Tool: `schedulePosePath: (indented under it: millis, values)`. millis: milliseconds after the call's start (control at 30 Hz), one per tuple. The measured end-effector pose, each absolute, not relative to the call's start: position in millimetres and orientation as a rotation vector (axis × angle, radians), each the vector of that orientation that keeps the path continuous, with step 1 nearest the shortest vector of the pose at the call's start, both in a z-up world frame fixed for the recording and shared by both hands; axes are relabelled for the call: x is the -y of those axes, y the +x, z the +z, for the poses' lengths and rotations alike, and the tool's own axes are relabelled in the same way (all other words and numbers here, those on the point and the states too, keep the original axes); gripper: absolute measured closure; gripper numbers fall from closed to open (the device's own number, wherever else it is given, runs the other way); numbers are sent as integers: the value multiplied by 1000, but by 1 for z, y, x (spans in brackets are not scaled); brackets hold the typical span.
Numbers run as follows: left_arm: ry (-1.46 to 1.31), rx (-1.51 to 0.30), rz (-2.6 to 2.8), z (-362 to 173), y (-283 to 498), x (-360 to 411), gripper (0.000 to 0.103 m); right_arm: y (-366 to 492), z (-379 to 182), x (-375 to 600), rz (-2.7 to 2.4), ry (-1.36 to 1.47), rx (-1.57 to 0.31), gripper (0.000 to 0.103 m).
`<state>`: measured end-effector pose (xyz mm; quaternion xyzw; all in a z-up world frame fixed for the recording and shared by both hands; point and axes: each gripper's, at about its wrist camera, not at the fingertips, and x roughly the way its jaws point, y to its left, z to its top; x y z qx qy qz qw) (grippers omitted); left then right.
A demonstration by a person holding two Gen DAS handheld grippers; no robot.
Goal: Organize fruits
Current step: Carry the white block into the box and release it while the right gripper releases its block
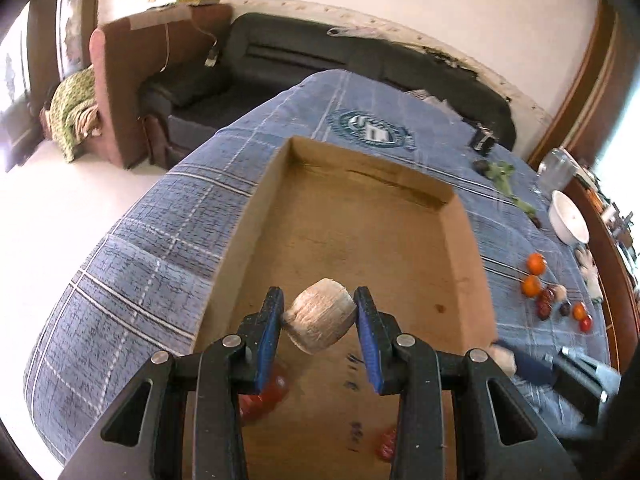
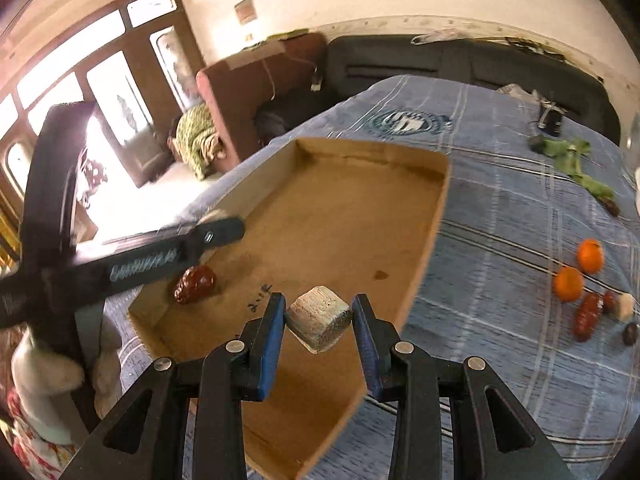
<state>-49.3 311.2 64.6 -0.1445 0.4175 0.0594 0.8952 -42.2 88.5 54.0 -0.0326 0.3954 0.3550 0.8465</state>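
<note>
A shallow cardboard tray (image 1: 452,216) (image 2: 436,208) lies on a blue plaid cloth. My left gripper (image 1: 320,316) is shut on a pale beige cut chunk (image 1: 322,320) and holds it above the tray's near half. My right gripper (image 2: 319,318) is shut on a similar pale chunk (image 2: 320,316) above the tray's near right part. The left gripper (image 2: 224,232) also shows in the right wrist view, reaching in from the left. A red date (image 2: 195,283) lies on the tray floor. Red fruits (image 1: 264,396) lie under my left fingers.
Right of the tray on the cloth lie two oranges (image 1: 535,264) (image 2: 568,283), dates (image 2: 586,316) and small tomatoes (image 1: 582,316). A white bowl (image 1: 568,216), a glass jar (image 1: 558,172) and green leaves (image 2: 572,158) sit further back. A dark sofa (image 1: 320,52) stands beyond the table.
</note>
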Motion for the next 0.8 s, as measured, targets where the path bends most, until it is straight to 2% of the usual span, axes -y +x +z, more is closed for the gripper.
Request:
schedulePosePath:
  millis: [667,800]
  values:
    - [-293,-937,169,43,-34,-317,68,-38,23,-124,746,-153,-878,63]
    - [-290,-900,185,55,-43,-314,59,-43,25,-124,755,-156,-867,63]
